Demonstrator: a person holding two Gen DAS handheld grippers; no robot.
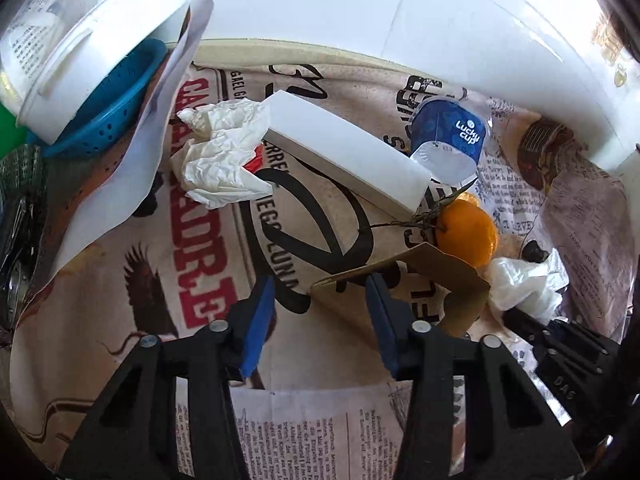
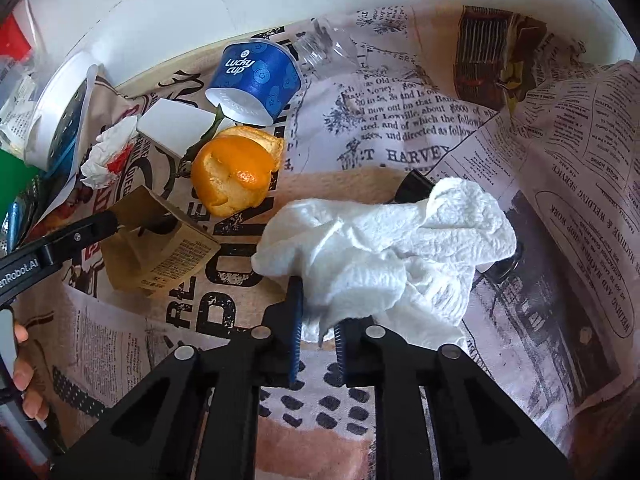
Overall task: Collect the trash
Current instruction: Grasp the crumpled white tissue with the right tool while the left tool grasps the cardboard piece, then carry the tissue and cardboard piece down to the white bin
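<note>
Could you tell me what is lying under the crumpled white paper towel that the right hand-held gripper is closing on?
A black object pokes out at the paper towel's far edge and right side, on the printed tablecloth. The rest of it is covered, so I cannot identify it.

The orange peel (image 1: 468, 236) is our landmark, and the cardboard box (image 1: 404, 280) covers its lower edge in the left wrist view. Up and left of the peel, the white block (image 2: 172, 126) hides its far end behind the crumpled tissue (image 2: 106, 156). Right of the peel, the paper towel (image 2: 384, 256) buries a black object (image 2: 412, 186), only a corner showing, too little to name. Beyond the peel, the clear bottle (image 2: 324, 50) is hard to make out. Far left of the peel, a hand (image 2: 24, 376) is cut by the frame edge.
</note>
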